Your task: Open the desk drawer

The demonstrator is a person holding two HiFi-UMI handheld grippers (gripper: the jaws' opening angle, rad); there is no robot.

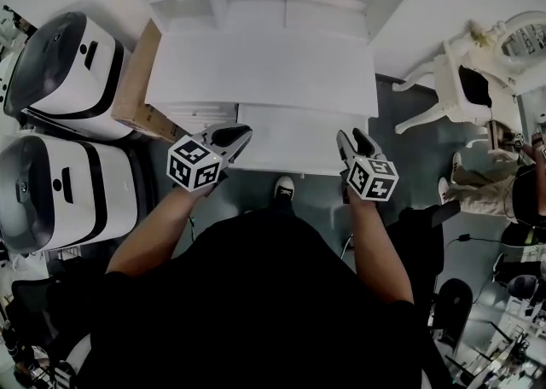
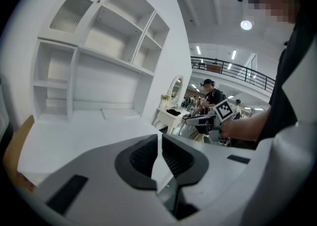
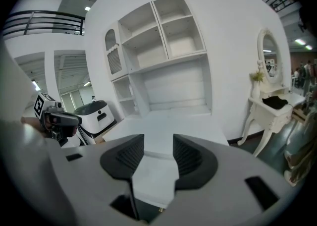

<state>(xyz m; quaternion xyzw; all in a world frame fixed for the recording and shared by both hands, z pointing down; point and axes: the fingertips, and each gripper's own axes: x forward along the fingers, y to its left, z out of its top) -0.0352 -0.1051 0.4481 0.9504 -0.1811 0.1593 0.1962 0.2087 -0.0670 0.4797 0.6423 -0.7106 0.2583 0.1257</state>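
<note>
The white desk (image 1: 264, 67) stands in front of me under a shelf hutch. Its drawer (image 1: 290, 140) juts out from below the desk top toward me, and in the right gripper view the drawer (image 3: 153, 175) shows white beyond the jaws. My left gripper (image 1: 239, 133) hovers at the drawer's left front corner; in its own view the left gripper (image 2: 159, 143) has its pads together with nothing in them. My right gripper (image 1: 348, 138) hangs over the drawer's right front corner. There the right gripper (image 3: 158, 153) is open, and its jaws are empty, touching nothing.
Two white-and-black machines (image 1: 72, 67) (image 1: 60, 191) stand at the left, with a cardboard box (image 1: 136, 80) against the desk's side. A white ornate chair (image 1: 461, 89) is at the right. My shoe (image 1: 284, 187) is under the drawer's front. A person (image 2: 210, 93) stands far off.
</note>
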